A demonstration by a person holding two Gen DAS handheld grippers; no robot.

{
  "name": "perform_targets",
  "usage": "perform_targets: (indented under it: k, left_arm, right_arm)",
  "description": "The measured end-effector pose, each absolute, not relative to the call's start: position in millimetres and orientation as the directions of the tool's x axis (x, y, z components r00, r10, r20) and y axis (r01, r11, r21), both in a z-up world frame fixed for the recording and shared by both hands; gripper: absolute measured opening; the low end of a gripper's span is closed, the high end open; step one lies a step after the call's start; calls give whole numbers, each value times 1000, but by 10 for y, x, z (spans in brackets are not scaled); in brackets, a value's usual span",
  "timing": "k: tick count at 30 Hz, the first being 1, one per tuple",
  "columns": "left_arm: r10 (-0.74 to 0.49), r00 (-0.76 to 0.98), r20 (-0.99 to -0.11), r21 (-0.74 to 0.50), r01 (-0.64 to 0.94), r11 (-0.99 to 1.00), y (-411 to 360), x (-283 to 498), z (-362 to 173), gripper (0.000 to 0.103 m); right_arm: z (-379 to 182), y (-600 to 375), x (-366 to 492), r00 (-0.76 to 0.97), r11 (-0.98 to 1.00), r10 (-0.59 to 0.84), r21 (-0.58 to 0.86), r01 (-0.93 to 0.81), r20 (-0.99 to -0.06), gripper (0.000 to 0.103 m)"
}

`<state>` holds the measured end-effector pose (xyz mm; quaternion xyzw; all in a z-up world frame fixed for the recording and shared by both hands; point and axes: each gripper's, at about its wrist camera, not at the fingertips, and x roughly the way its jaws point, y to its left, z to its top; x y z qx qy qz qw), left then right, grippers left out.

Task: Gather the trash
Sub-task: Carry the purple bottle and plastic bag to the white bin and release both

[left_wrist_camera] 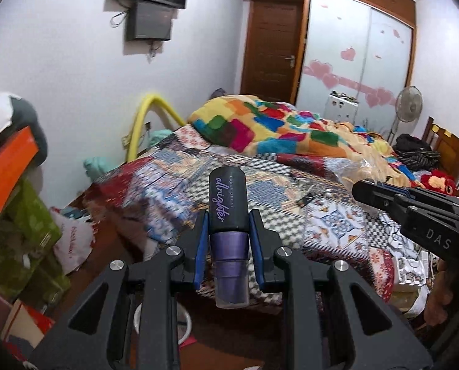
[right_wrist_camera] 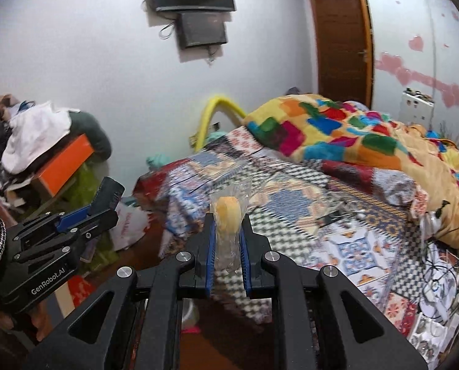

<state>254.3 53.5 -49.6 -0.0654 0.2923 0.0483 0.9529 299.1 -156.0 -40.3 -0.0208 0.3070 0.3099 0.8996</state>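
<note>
My left gripper (left_wrist_camera: 228, 220) is shut on a purple spray bottle (left_wrist_camera: 228, 215) with a black cap; the bottle stands upright between the blue pads, held in the air before the bed. My right gripper (right_wrist_camera: 227, 225) is shut on a clear plastic wrapper (right_wrist_camera: 227, 215) with a round yellow piece inside. The right gripper (left_wrist_camera: 371, 192) also shows at the right edge of the left wrist view. At the left of the right wrist view the left gripper (right_wrist_camera: 106, 197) appears, its bottle hidden there.
A bed with a patterned spread (left_wrist_camera: 260, 191) and a bright patchwork blanket (left_wrist_camera: 291, 129) fills the middle. Boxes and clothes (left_wrist_camera: 13, 200) pile up at left, a white plastic bag (left_wrist_camera: 72, 240) lies on the floor, cables and clutter (right_wrist_camera: 439, 293) sit at right. Clear plastic (left_wrist_camera: 368, 166) lies on the bed.
</note>
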Motion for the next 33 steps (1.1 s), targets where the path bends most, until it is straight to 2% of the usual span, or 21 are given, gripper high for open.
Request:
perform_targets:
  k: [8,15,23,33]
  left_arm:
    - [107,784,-612,-104,-214,971,1022,2335,-801,25]
    - [133,689,-713,-121,-308,944,1513,2311,-1433,25]
    - [93,546,-833,-168,-409,897,1958,2301,-2246,25]
    - [25,443,-896,-217,-486,847,2279,2449,-2869,25]
  right_arm:
    - [-654,-986,2831,533,751,580,151,-642,-616,13]
    - [-1047,-457,2839,410,696,582,170,-698,-702,13]
    - [-1600,69,2900,261,644,545,198,-739,-797,13]
    - [-2270,666,2981,92,586,474,235,-775,-876,13]
